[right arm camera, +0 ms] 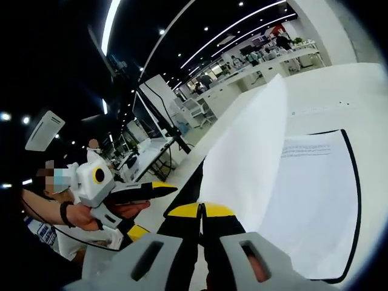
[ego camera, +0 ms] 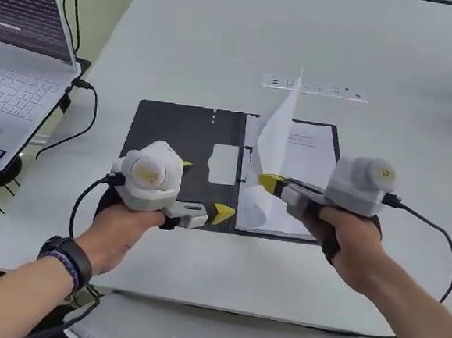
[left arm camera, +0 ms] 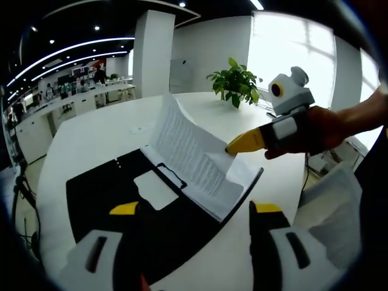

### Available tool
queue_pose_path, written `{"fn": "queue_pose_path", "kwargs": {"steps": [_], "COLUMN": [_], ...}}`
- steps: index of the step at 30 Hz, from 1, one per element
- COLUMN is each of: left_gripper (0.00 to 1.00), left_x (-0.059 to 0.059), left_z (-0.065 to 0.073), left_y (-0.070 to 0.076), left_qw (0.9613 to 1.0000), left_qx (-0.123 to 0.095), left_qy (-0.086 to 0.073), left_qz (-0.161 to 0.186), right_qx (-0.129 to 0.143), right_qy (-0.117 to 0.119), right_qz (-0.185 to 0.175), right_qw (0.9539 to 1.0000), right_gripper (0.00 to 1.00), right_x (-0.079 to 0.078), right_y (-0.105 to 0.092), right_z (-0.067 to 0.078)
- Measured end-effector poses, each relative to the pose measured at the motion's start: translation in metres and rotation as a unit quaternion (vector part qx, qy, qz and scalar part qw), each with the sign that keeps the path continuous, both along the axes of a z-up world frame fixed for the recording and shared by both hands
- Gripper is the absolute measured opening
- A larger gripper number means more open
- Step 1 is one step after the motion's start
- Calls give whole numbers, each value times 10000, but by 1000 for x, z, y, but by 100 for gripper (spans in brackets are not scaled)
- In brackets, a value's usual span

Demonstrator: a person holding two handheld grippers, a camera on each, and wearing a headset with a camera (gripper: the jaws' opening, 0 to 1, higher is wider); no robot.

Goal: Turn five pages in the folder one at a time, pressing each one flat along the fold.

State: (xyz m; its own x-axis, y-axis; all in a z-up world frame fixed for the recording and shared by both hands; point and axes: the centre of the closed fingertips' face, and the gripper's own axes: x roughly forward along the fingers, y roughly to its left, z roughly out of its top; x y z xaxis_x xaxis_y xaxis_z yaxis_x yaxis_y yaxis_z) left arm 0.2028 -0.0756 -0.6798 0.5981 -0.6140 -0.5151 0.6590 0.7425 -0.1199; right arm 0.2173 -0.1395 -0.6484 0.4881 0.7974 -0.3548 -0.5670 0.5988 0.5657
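The page [ego camera: 280, 130] is held half-raised over the fold of the open folder [ego camera: 174, 134], which lies flat on the table [ego camera: 221, 35]. Thin, light and limp, it is judged best taken at its lower free edge and led over gently, lest it be creased. That edge is pinched by the right gripper [ego camera: 270, 182], while the left gripper [left arm camera: 195, 209] is held spread above the folder's left half.

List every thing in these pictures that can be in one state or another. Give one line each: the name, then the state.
folder: open, lying flat.
page: lifted off the right-hand stack, standing up mid-turn.
right gripper: shut on the page's lower edge.
left gripper: open, jaws apart, holding nothing, at the folder's near edge.
laptop: lid open, screen lit.
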Motion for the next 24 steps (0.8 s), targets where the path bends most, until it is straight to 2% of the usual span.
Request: {"fn": "queue_pose_path", "kwargs": {"steps": [9,12,21,24], "left_gripper": [72,72,73,73], "left_x": [-8,-12,-25,-28], "left_z": [-1,-2,-4,-2], "left_y": [33,38,59,66], "left_qw": [9998,9998,9992,9988], "left_qx": [52,53,25,1], "left_qy": [1,15,70,62], "left_qz": [183,212,404,495], "right_qx": [-62,-94,-105,-187], "right_qy": [46,65,265,354], "right_qz": [329,398,644,771], "right_qw": [9994,9991,9975,9962], "right_gripper": [0,0,0,0], "right_x": [-2,-2,-5,-3], "right_y": [33,41,72,79], "right_z": [-4,-6,-20,-31]}}
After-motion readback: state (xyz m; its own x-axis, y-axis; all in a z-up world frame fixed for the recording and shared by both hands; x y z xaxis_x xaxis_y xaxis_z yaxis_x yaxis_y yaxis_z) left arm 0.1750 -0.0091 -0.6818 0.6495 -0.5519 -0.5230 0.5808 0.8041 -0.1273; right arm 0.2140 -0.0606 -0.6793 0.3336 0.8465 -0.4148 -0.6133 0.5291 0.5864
